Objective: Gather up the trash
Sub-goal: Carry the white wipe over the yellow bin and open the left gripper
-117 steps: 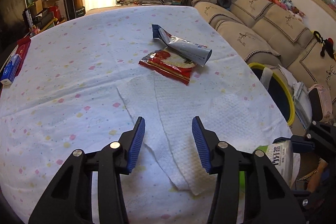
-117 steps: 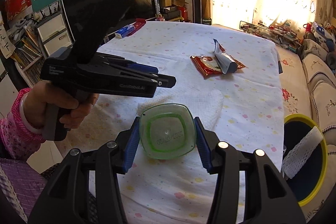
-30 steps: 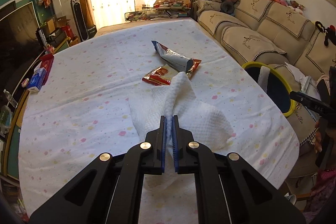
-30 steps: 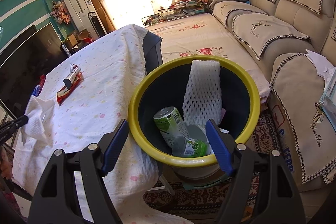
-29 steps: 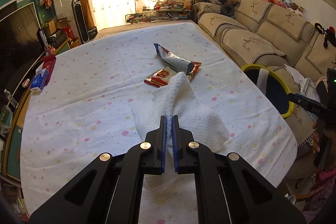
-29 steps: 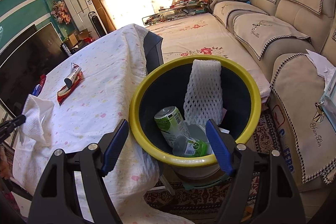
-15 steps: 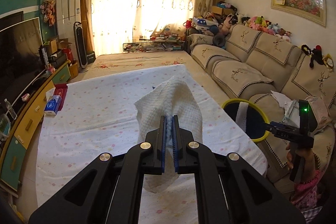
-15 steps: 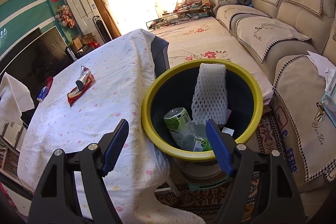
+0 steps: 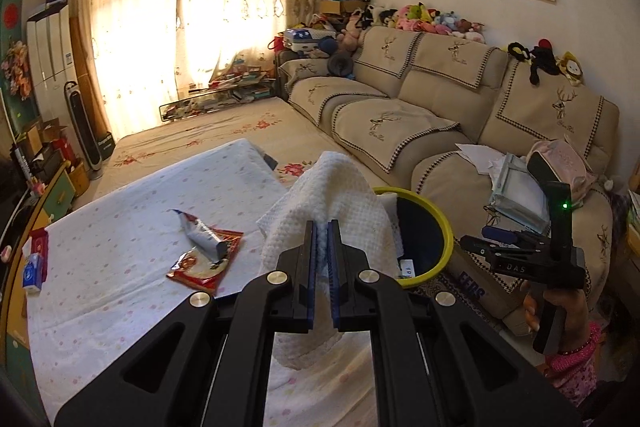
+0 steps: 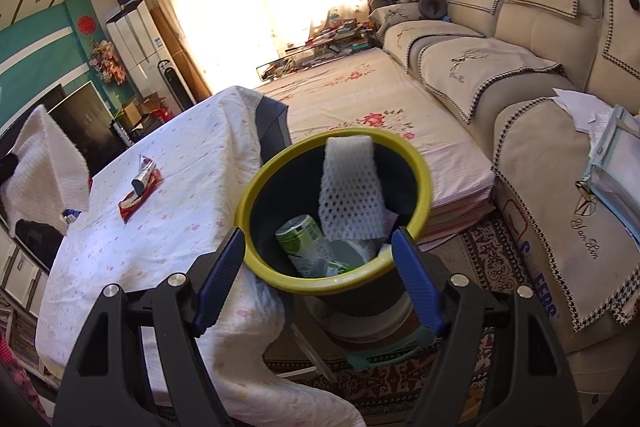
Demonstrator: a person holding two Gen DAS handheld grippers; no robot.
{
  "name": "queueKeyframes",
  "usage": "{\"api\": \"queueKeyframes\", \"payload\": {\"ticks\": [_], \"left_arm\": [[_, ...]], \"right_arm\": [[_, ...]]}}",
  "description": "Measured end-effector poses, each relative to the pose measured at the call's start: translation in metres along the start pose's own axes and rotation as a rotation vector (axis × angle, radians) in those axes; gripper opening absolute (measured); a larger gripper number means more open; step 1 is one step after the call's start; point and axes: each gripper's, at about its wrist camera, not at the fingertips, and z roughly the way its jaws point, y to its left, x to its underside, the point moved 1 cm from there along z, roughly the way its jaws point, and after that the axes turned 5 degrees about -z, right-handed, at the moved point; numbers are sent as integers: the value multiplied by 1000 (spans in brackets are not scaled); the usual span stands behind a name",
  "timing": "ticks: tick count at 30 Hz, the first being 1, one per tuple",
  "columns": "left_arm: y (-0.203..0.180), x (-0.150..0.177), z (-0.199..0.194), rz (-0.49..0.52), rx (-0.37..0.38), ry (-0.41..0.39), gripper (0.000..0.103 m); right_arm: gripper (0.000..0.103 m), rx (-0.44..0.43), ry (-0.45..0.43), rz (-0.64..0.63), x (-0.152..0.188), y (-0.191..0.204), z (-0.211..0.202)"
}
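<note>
My left gripper (image 9: 322,227) is shut on a white paper towel (image 9: 332,195), held in the air above the table's right edge, near the yellow-rimmed bin (image 9: 440,227). The towel also shows at the left of the right wrist view (image 10: 44,163). My right gripper (image 10: 318,259) is open and empty, just in front of the bin (image 10: 256,187). In the bin lie a white foam net (image 10: 348,187), a green can (image 10: 304,235) and a bottle. A red snack wrapper (image 9: 204,267) and a silver tube wrapper (image 9: 200,231) lie on the table (image 9: 120,255).
A beige sofa (image 9: 420,119) with papers stands right of the bin. A blue pack (image 9: 32,271) and red box (image 9: 38,241) sit at the table's far left edge. A patterned rug (image 10: 492,251) and a low bed (image 10: 360,107) lie behind the bin.
My left gripper has lifted the paper towel off the table and swung it right toward the bin. My right gripper has drawn back slightly from the bin and stays open.
</note>
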Motion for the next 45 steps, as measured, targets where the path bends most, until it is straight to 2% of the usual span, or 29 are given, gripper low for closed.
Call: {"api": "queueKeyframes", "payload": {"ticks": [9, 17, 18, 19, 20, 21, 22, 24, 26, 28, 32, 36, 41, 45], "left_arm": [[-71, -22, 103, 82, 63, 108, 6], [-106, -15, 198, 98, 73, 226, 9], [-109, -12, 208, 103, 65, 240, 15], [-111, -9, 217, 106, 52, 254, 33], [-112, -6, 224, 105, 33, 266, 46], [-111, -4, 226, 97, 15, 265, 66], [-109, -4, 225, 87, 5, 252, 69], [-106, -5, 215, 83, -2, 218, 70], [-94, -8, 192, 77, -21, 167, 76], [-80, -12, 161, 51, -39, 98, 88], [-48, -11, 101, -40, -45, -3, 93], [-7, 4, 45, -145, -56, -60, 97], [54, 42, -22, -268, -176, -119, 98], [105, 80, -69, -365, -337, -145, 98]], "right_arm": [[72, 54, -39, 58, 9, -42, -26], [72, 61, -56, 85, 16, -63, -37], [72, 60, -55, 85, 16, -64, -37], [72, 58, -53, 85, 17, -65, -37], [72, 55, -50, 85, 18, -65, -36], [72, 53, -48, 85, 18, -64, -35], [72, 51, -44, 84, 18, -63, -34], [73, 45, -36, 77, 19, -62, -32], [73, 41, -26, 69, 19, -57, -29], [73, 34, -21, 56, 19, -50, -26], [75, 14, -12, 28, 17, -33, -21], [75, -14, -2, -20, 14, -8, -17], [76, -66, 19, -94, 8, 30, -7], [76, -132, 39, -159, 3, 69, 4]]}}
